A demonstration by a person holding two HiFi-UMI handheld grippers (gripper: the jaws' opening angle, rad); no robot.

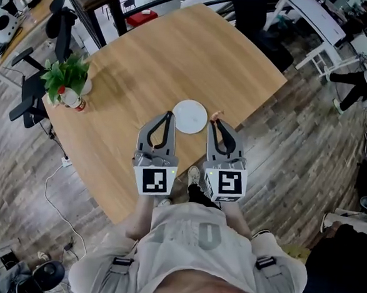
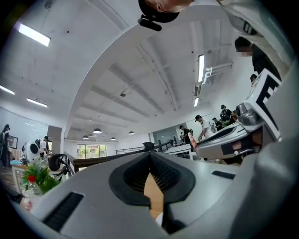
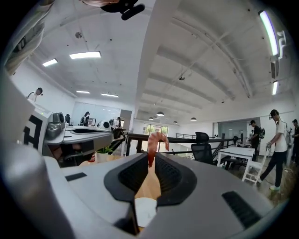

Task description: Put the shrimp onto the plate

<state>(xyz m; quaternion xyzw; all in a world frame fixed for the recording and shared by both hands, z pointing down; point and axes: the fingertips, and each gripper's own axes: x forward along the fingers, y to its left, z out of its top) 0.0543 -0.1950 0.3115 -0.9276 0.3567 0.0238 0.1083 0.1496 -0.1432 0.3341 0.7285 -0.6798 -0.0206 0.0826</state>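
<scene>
A round white plate (image 1: 190, 116) lies on the wooden table (image 1: 145, 65), just ahead of both grippers. My right gripper (image 1: 213, 120) is shut on a pink shrimp (image 1: 215, 115), which sticks out past its tips just right of the plate's rim. In the right gripper view the shrimp (image 3: 154, 142) curls upward from between the closed jaws, with a sliver of the plate (image 3: 145, 211) below. My left gripper (image 1: 169, 115) is shut with nothing in it, its tips at the plate's near-left rim. The left gripper view shows its jaws (image 2: 150, 156) meeting at the tips.
A small potted plant (image 1: 68, 78) with a red-labelled item beside it stands at the table's left edge. Office chairs (image 1: 41, 70) sit off the left side. The table's near edge runs just in front of the person's feet (image 1: 194, 175).
</scene>
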